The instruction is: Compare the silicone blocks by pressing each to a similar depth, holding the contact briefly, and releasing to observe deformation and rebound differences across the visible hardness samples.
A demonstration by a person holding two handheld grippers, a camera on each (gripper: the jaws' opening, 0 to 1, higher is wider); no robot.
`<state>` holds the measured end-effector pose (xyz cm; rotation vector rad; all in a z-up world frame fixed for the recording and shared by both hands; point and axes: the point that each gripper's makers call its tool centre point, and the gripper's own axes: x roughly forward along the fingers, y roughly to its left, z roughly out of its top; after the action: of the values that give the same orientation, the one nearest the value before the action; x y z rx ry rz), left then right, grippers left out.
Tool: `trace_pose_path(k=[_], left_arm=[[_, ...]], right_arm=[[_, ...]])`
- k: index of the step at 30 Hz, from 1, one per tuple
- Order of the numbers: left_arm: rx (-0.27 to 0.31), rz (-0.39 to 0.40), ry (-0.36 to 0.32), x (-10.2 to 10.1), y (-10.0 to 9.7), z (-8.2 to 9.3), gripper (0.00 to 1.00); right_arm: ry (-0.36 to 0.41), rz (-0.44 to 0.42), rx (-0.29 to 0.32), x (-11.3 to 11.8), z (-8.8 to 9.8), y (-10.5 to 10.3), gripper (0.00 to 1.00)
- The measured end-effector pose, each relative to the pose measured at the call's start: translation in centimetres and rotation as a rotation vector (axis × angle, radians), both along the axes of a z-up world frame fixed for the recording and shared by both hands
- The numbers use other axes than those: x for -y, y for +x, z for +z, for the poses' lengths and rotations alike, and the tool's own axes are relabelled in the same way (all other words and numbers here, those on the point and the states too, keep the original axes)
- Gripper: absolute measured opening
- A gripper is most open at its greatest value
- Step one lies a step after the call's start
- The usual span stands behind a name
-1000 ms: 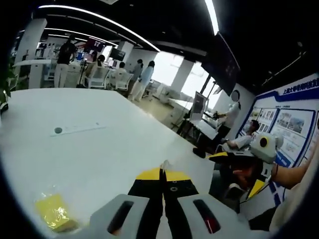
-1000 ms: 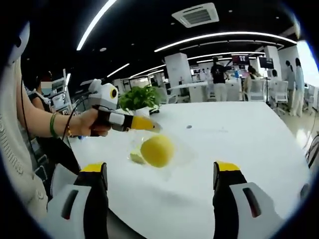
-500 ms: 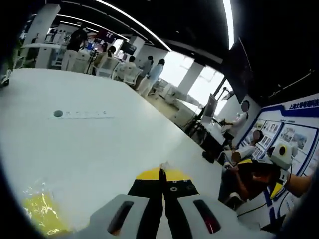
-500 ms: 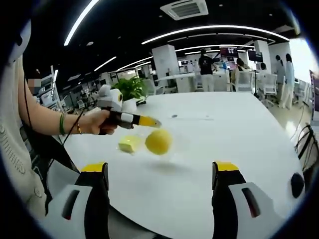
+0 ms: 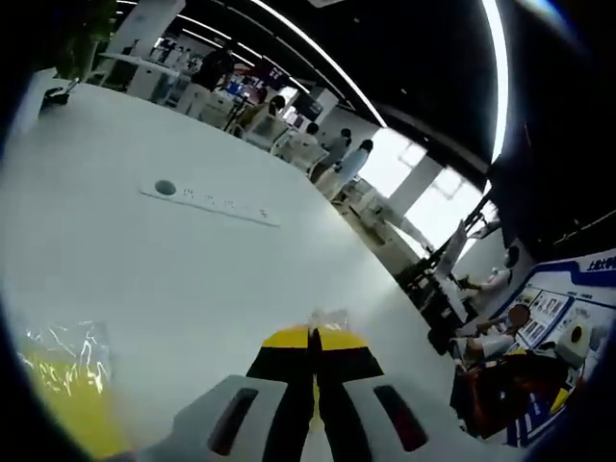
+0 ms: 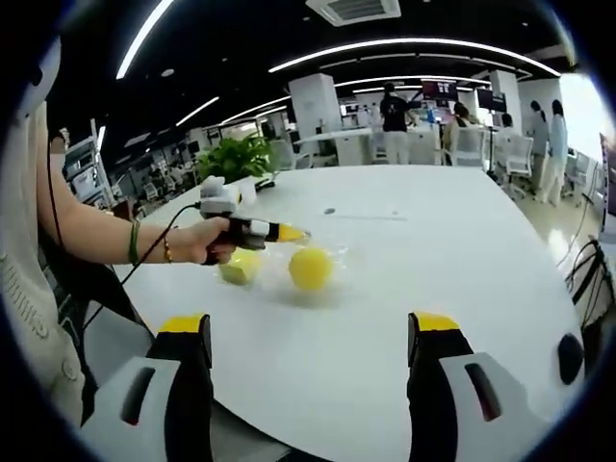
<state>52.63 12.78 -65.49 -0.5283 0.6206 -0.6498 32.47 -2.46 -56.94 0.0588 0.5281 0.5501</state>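
While our left gripper (image 6: 300, 233) hovers with jaws pressed together above the yellow samples | round silicone ball (image 6: 310, 268) and paler block (image 6: 239, 269) sit bagged on the white table (image 6: 462, 260) — likely soft, springy, slippery wrap — press top-centre | right gripper (image 6: 313, 337) spread wide, empty

Two silicone blocks sit side by side on the table (image 6: 452, 279), toward its left edge in the right gripper view: the ball-shaped block (image 6: 310, 268) right of the squarish block (image 6: 239, 269). Left tool (image 6: 290, 233) hangs just above and between them, reaching in from the left edge. Potted plant (image 6: 234, 159) stands behind, at the far left corner. A strip (image 5: 217, 201) lies mid-table, well beyond the blocks. Right tool (image 6: 313, 337) sits at the near edge.
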Motion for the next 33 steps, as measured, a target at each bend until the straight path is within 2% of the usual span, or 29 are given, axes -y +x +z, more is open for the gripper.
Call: trace_pose_path(k=[3, 11, 15, 18, 19, 20, 28, 29, 31, 33], left_arm=[[-0.005, 0.01, 0.006, -0.2, 0.6, -1.0, 0.0], [0.024, 0.019, 0.094, -0.6, 2.2, -3.3, 0.0], [0.058, 0.017, 0.157, -0.8, 2.8, -4.3, 0.0], [0.052, 0.025, 0.227, -1.4, 3.1, -5.3, 0.0], [0.051, 0.023, 0.27, -1.7, 3.2, -5.9, 0.0], [0.051, 0.019, 0.28, -1.6, 3.2, -6.2, 0.0], [0.077, -0.006, 0.332, -1.9, 3.4, -6.6, 0.0], [0.083, -0.014, 0.345, -1.9, 3.4, -6.6, 0.01], [0.111, -0.027, 0.413, -2.4, 3.6, -6.4, 0.04], [0.126, -0.04, 0.431, -2.5, 3.6, -6.2, 0.08]], right_arm=[[0.006, -0.006, 0.002, 0.0, 0.0, 0.1, 0.78], [0.004, -0.009, -0.014, -0.2, -0.8, 0.3, 0.78], [0.005, -0.014, -0.022, -0.1, -1.0, 0.3, 0.78], [0.006, -0.017, -0.019, 0.0, -1.0, 0.5, 0.76], [0.006, -0.019, -0.018, 0.1, -1.0, 0.6, 0.76], [0.007, -0.021, -0.016, 0.1, -0.9, 0.6, 0.76], [0.005, -0.022, -0.018, 0.2, -1.1, 0.7, 0.75], [0.005, -0.021, -0.016, 0.1, -1.0, 0.7, 0.75], [0.01, -0.019, -0.01, 0.0, -0.8, 0.7, 0.75], [0.011, -0.018, -0.007, 0.0, -0.6, 0.8, 0.75]])
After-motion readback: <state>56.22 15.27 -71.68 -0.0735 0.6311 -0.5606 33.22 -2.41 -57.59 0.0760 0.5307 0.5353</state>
